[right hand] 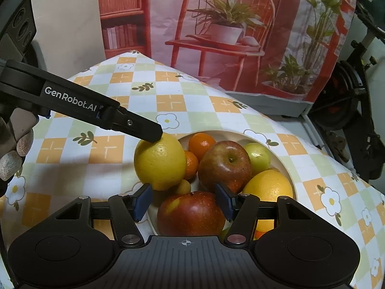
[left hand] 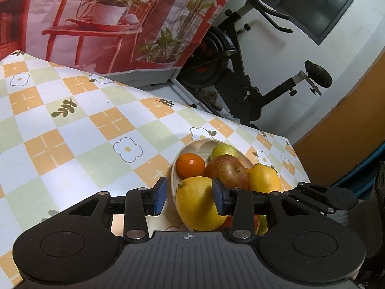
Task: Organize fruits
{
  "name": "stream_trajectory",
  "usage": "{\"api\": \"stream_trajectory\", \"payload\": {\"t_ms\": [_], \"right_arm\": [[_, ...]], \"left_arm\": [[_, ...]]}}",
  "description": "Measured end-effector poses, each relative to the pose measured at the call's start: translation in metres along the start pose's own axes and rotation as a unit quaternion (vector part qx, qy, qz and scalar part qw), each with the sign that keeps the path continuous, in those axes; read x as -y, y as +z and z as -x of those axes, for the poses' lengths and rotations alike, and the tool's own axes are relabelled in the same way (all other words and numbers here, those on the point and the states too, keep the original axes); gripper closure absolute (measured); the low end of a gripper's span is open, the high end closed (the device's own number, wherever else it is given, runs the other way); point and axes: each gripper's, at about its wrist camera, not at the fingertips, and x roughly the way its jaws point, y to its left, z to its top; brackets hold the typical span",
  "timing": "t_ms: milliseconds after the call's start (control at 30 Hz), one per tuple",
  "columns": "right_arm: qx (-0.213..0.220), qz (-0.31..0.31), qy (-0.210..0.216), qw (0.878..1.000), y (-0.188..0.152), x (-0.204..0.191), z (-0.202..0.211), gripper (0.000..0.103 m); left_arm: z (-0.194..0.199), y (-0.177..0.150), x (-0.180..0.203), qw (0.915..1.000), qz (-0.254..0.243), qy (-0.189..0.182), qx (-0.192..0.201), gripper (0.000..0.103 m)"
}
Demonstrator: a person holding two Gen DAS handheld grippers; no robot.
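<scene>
Right wrist: left claw (right hand: 154,139) atop lemon (right hand: 160,162)

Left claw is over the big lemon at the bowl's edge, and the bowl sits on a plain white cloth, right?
Not plain white: in the right wrist view the cloth is checked orange, green and white with flowers. The left claw is at the big lemon on the bowl's edge.

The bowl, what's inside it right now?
In the bowl: two lemons, two red apples, a green apple, two oranges. Anything beneath them is hidden.
</scene>
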Motion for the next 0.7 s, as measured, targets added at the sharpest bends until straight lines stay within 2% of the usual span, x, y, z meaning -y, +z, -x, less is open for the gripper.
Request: {"api": "stream_trajectory", "payload": {"t_ms": [133, 300, 533, 700], "right_arm": [[0.003, -0.002, -0.005, 1.000, -0.002, 0.001, 0.003, 0.047], [0.016, -0.009, -0.014, 1.000, -0.004, 0.003, 0.013, 0.044], [0.050, -0.039, -0.028, 0.998, -0.012, 0.014, 0.041, 0.043], [0.088, -0.069, -0.041, 0.993, -0.021, 0.023, 0.071, 0.038]], "left_arm": [[0.005, 0.000, 0.001, 1.0000, -0.004, 0.006, 0.005, 0.060], [0.016, -0.001, 0.008, 0.9994, -0.021, 0.021, 0.015, 0.050], [0.042, -0.005, 0.022, 0.9968, -0.052, 0.050, 0.036, 0.050], [0.066, -0.010, 0.035, 0.9926, -0.077, 0.075, 0.056, 0.050]]}}
